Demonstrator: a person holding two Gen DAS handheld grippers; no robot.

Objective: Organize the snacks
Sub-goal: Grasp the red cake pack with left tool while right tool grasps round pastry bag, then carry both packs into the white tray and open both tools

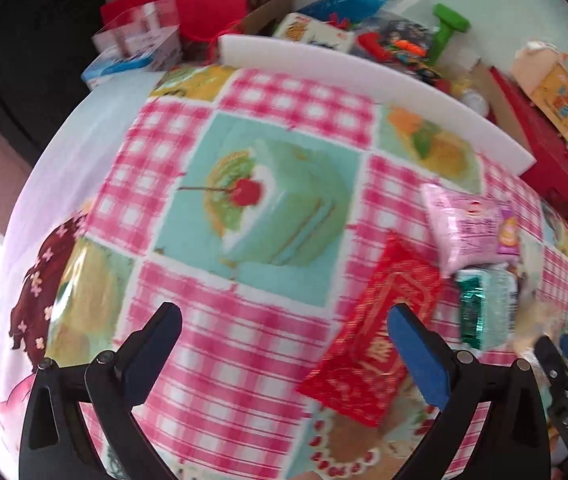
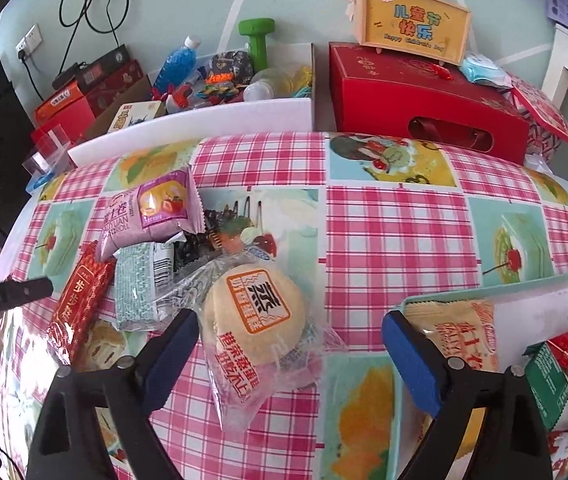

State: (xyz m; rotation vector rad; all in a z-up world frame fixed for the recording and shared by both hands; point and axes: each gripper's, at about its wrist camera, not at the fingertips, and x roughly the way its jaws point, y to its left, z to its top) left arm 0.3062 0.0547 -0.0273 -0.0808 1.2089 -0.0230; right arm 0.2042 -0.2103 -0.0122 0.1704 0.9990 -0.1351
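- The right tongs (image 2: 290,354) are spread wide and hold nothing; they hover low over a round pale bun in a clear plastic wrapper with orange print (image 2: 258,316), which lies on the bench between the two fingers, near the left one, though contact cannot be told.
- The left tongs (image 1: 286,346) are also spread wide and empty; the right finger overlaps a flat red foil snack packet with gold print (image 1: 368,340).
- This looks like the picking step: the bun seems the next item, and the move calls for lowering and closing on its middle, then carrying it to the pale teal tray (image 2: 484,290) just right, which already holds several packets.
- A pink swiss-roll packet (image 2: 152,210) and a green-and-silver packet (image 2: 138,284) lie piled beside the bun.
- The bench wears a pink checked cake-print cloth (image 2: 384,240).
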